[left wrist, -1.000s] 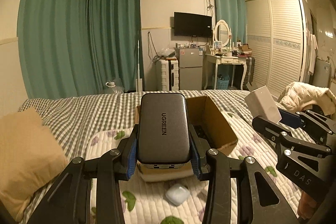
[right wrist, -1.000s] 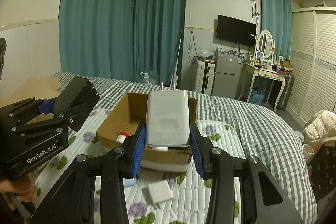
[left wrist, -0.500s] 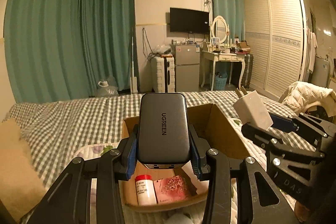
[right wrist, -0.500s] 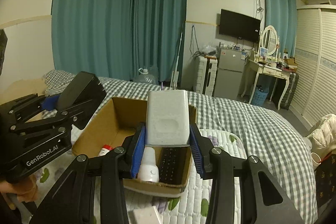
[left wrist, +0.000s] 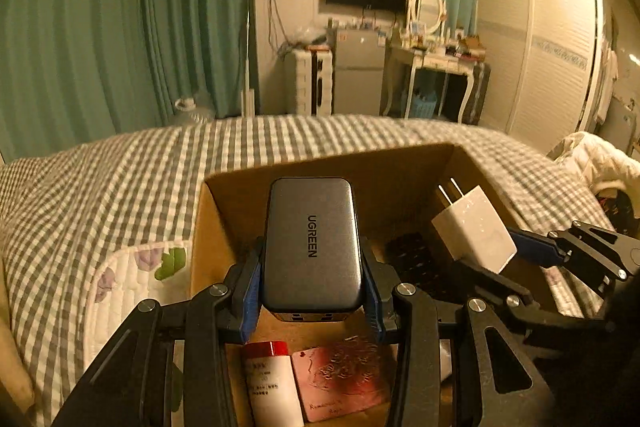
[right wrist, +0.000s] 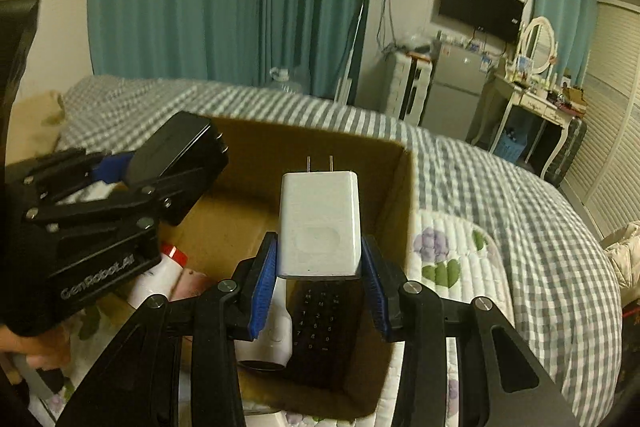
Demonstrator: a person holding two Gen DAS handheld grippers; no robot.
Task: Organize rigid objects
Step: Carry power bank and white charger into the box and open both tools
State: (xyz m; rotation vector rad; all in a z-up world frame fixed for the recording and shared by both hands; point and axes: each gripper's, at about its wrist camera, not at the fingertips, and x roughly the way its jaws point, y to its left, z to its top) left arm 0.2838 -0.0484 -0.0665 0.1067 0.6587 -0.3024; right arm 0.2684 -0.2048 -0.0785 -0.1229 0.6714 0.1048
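Left gripper clamps the grey UGREEN charger above the cardboard box; right gripper clamps the white plug adapter above the same box, over a black remote.

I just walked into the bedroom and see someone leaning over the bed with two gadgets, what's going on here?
A person is tidying small items into a cardboard box on the bed. The left claw grips a grey UGREEN charger, and the right claw grips a white plug adapter. Both are held over the open box. A black remote, a red-capped bottle and a pink card already lie inside.
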